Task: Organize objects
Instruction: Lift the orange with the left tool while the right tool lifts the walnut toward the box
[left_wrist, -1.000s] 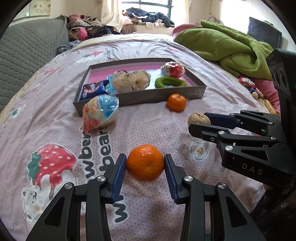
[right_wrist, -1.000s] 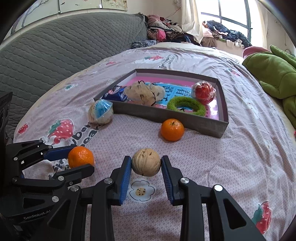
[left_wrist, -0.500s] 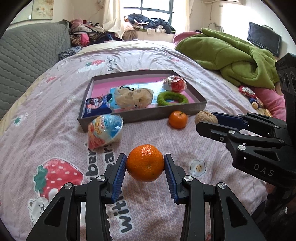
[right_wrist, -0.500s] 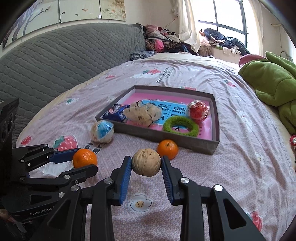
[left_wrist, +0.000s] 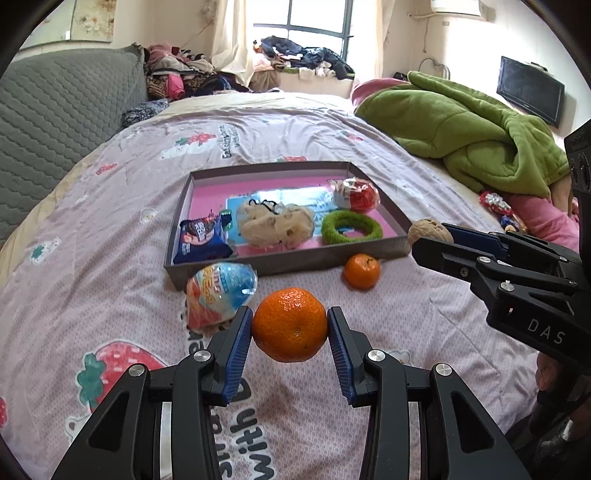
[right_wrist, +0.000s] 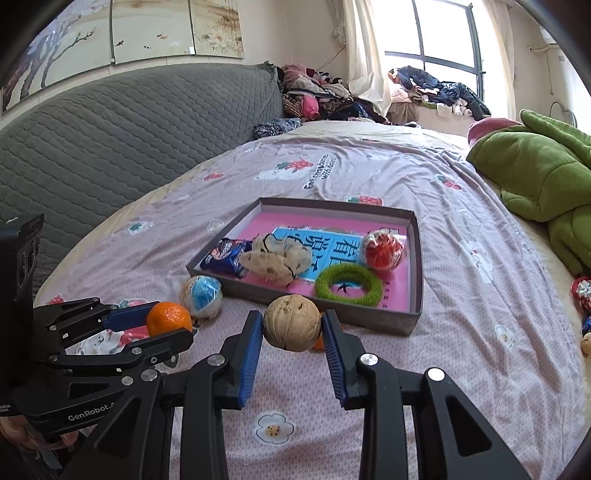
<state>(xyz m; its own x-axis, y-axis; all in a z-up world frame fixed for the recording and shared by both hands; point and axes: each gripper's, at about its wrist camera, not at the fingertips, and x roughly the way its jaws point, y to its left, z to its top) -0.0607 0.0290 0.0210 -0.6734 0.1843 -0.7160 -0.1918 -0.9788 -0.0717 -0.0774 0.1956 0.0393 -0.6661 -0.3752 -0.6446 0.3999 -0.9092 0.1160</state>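
My left gripper (left_wrist: 290, 325) is shut on an orange mandarin (left_wrist: 290, 324), held clear above the pink bedspread. A tan walnut (right_wrist: 291, 323) sits clamped in my right gripper (right_wrist: 291, 325), also lifted off the bed. Each gripper shows in the other view: the right one with its walnut (left_wrist: 428, 230) at the right, the left one with its mandarin (right_wrist: 169, 318) at the lower left. Ahead lies a shallow grey box (left_wrist: 284, 263) with a pink floor. A second mandarin (left_wrist: 362, 270) rests just outside its near wall, mostly hidden behind the walnut in the right wrist view.
The box holds a blue snack packet (left_wrist: 201, 238), a beige scrunchie (left_wrist: 275, 223), a green ring (left_wrist: 351, 228) and a red wrapped ball (left_wrist: 356, 194). A blue and orange wrapped toy (left_wrist: 218, 291) lies by its near left corner. A green blanket (left_wrist: 469, 129) is heaped at the right.
Both grippers have risen with their loads, and the box and loose items now sit farther ahead and lower. The walnut and mandarin stay clamped as before.
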